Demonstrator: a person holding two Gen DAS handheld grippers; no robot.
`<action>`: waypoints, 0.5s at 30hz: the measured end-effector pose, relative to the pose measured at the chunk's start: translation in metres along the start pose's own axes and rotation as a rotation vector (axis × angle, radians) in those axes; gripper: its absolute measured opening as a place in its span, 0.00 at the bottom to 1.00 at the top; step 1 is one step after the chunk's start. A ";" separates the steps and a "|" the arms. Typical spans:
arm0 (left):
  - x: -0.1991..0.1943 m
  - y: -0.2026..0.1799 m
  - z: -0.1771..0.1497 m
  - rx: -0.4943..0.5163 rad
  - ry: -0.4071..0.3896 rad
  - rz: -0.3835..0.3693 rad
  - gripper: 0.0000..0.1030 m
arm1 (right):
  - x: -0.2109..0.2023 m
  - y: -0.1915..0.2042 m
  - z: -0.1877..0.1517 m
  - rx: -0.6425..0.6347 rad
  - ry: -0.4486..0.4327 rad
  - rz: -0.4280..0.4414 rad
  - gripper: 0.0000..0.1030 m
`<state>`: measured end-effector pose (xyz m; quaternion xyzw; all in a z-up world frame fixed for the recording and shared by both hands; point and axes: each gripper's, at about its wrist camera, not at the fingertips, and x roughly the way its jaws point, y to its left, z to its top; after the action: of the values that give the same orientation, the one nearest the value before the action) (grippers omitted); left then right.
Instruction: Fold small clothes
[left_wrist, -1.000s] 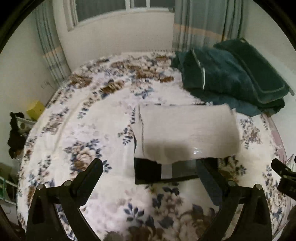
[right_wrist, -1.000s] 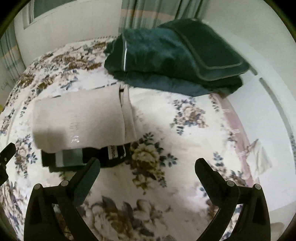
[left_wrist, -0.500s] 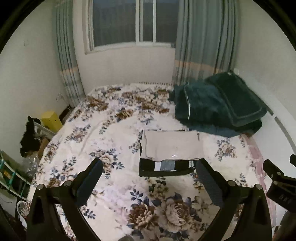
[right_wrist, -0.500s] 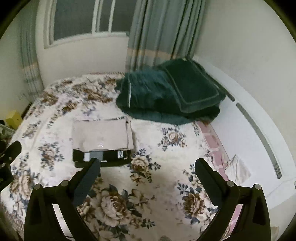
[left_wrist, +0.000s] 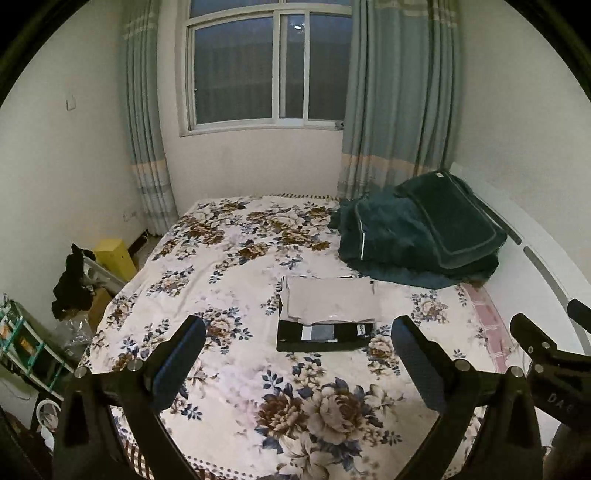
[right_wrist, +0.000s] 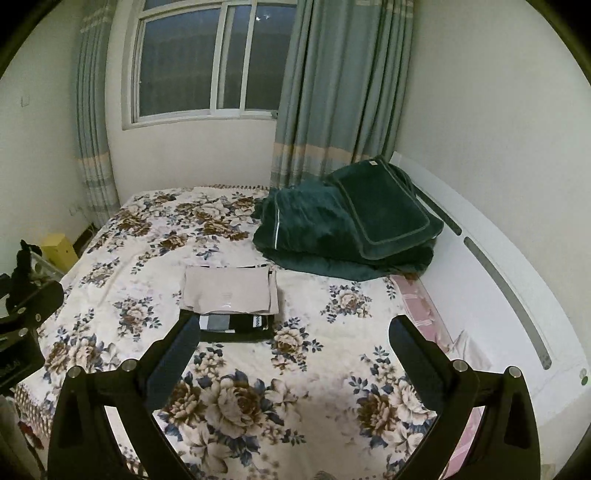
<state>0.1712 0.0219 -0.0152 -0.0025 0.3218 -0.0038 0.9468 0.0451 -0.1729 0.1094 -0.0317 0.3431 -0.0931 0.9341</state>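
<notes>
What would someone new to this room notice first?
Probably the floral bedspread covering the whole bed, with a small stack in the middle: a folded beige garment lying on top of a folded black garment. Behind it, against the right wall, sits a heap of dark green blankets. Both the left gripper and right gripper hover open and empty.

The folded beige garment (left_wrist: 332, 301) looks smooth matt cloth; the dark green blanket (left_wrist: 413, 240) plush; the floral bedsheet (left_wrist: 236, 273) soft cotton-like.

text: "DA" partly legible | on: right gripper (left_wrist: 554, 373) body | rest: unreadable
</notes>
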 end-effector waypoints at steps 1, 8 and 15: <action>-0.004 -0.001 -0.001 0.001 -0.004 -0.005 1.00 | -0.005 -0.002 -0.001 0.003 -0.002 0.003 1.00; -0.021 -0.009 -0.004 0.009 -0.026 -0.015 1.00 | -0.025 -0.016 -0.006 0.017 -0.021 0.014 1.00; -0.033 -0.013 -0.009 0.005 -0.037 -0.018 1.00 | -0.028 -0.023 -0.001 0.012 -0.037 0.036 1.00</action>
<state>0.1394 0.0087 -0.0027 -0.0032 0.3042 -0.0131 0.9525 0.0197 -0.1902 0.1290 -0.0217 0.3257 -0.0778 0.9420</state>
